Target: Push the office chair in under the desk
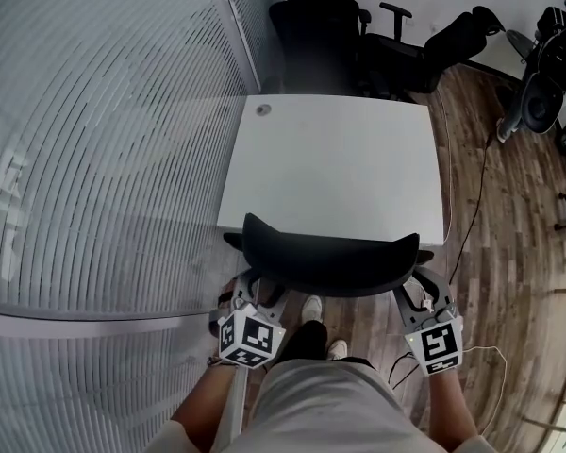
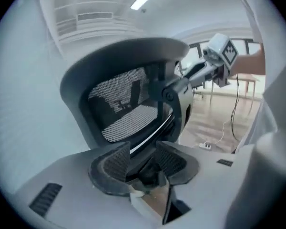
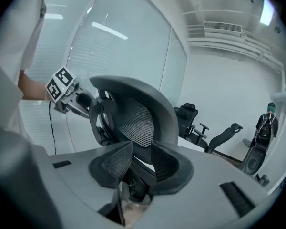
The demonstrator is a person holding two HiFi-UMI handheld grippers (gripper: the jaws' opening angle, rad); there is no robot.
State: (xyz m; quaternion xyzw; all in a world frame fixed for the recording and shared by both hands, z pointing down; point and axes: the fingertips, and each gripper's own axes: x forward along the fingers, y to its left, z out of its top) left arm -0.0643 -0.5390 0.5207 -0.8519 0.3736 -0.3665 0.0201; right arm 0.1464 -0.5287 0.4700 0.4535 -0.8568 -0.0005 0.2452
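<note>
A black mesh-backed office chair stands at the near edge of the white desk, its backrest toward me. My left gripper sits at the backrest's left side. In the left gripper view its pads stand wide apart around the dark frame of the chair, and a gap shows beside the frame. My right gripper is at the backrest's right side. In the right gripper view its jaws are closed in on the rim of the chair, which fills the gap between them.
A glass wall with blinds runs along the left. Other black office chairs stand behind the desk. A cable trails over the wooden floor at right, near dark equipment. The person's shoes are behind the chair.
</note>
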